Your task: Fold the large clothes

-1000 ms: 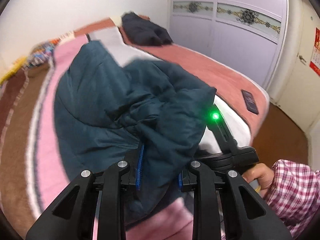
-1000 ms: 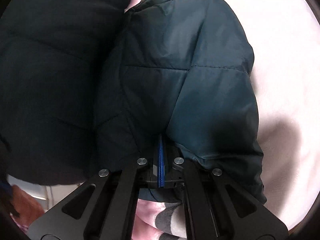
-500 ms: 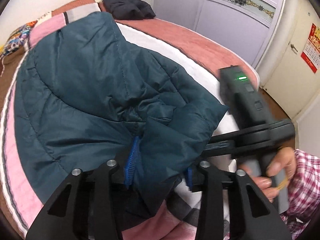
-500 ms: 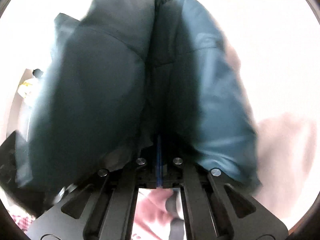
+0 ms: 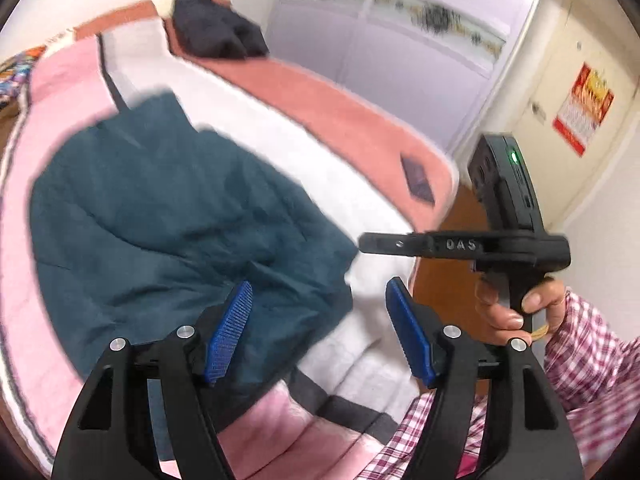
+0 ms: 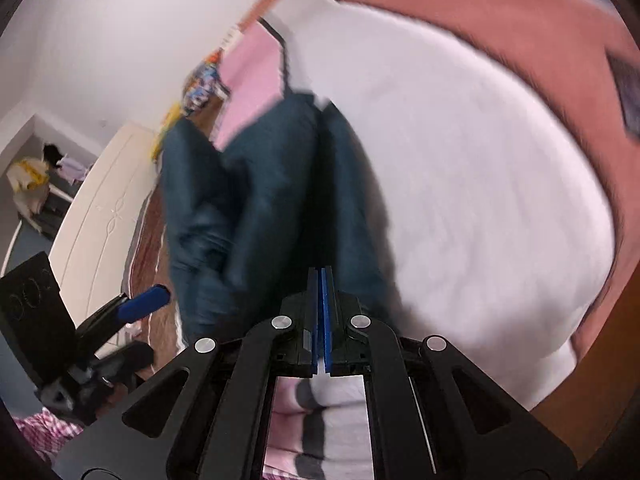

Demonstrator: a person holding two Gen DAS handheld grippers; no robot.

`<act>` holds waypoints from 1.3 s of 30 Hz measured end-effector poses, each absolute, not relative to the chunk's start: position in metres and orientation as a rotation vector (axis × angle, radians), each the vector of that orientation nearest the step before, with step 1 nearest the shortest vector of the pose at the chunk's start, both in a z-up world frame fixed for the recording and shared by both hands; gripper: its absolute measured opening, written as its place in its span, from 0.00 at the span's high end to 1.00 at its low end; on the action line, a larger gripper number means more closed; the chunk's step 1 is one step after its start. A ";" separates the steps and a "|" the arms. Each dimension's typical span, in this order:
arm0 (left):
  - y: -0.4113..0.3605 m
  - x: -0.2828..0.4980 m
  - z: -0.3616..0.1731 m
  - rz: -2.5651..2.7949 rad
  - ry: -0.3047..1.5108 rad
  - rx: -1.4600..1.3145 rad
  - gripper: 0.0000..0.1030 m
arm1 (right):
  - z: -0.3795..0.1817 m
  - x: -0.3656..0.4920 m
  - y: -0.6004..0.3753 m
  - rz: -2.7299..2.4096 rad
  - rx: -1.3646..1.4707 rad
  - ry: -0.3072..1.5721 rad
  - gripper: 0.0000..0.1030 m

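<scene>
A dark teal padded jacket (image 5: 168, 216) lies bunched on the bed (image 5: 304, 148), spread over the pink and white blanket (image 5: 60, 92) near the bed's near edge. The left tool (image 5: 320, 320) hangs just above the jacket's near hem with its jaws opening wide; the blue pads (image 5: 230, 328) stand apart and clear of the cloth, nothing pressed between them. The right tool (image 6: 322, 292) has its blue pads drawn together, and in its own blurred view I cannot tell whether a fold of the jacket (image 6: 256, 208) is caught between the tips. From the left wrist view the right tool (image 5: 372, 243) sits beside the jacket's edge, held by a hand (image 5: 516, 308) in a checked sleeve (image 5: 588, 364). A black garment (image 5: 216, 32) lies at the far end of the bed, well apart.
</scene>
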State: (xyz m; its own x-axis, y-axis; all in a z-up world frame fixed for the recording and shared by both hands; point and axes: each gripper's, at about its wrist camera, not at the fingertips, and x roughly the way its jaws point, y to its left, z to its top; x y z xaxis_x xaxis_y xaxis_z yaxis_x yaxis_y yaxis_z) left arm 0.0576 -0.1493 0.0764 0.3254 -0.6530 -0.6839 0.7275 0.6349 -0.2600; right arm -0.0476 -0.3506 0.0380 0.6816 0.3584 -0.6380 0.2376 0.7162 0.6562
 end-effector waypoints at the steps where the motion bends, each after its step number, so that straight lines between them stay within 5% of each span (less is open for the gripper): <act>1: -0.139 0.058 0.085 -0.888 0.821 0.080 0.34 | 0.051 -0.047 -0.346 0.091 0.769 0.819 0.96; 8: -0.087 0.130 0.105 -0.602 0.757 -0.027 0.38 | 0.102 -0.023 -0.287 0.250 0.599 0.793 0.96; 23: -0.089 0.240 0.040 -0.395 1.010 -0.146 0.36 | -0.009 0.039 -0.269 0.067 0.536 1.185 1.00; 39: -0.129 0.251 0.013 -0.339 1.021 -0.011 0.30 | -0.042 0.050 -0.276 0.035 0.576 1.238 1.00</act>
